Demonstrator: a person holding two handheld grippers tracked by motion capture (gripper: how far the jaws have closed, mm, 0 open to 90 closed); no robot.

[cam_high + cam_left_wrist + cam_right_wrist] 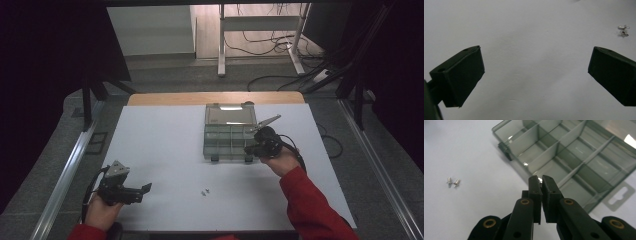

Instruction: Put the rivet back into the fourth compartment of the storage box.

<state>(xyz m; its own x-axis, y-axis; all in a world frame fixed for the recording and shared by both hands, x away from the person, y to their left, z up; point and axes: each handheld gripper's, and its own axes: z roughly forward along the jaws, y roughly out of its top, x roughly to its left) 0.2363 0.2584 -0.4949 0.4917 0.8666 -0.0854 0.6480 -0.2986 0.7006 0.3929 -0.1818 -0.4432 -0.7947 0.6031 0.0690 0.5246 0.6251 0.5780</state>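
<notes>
A clear grey compartment box stands open on the white table, its lid folded back. My right gripper hovers at the box's near right corner. In the right gripper view its jaws are shut over the box's near compartments, and a small shiny screw glints between the tips. Two more small screws lie loose on the table nearer the person. My left gripper rests low at the near left, open and with nothing in it; the two screws lie beyond it.
The white table sheet spreads wide between both grippers. A wooden edge borders its far side. Metal rails run along both sides, and cables and a desk frame stand on the floor beyond.
</notes>
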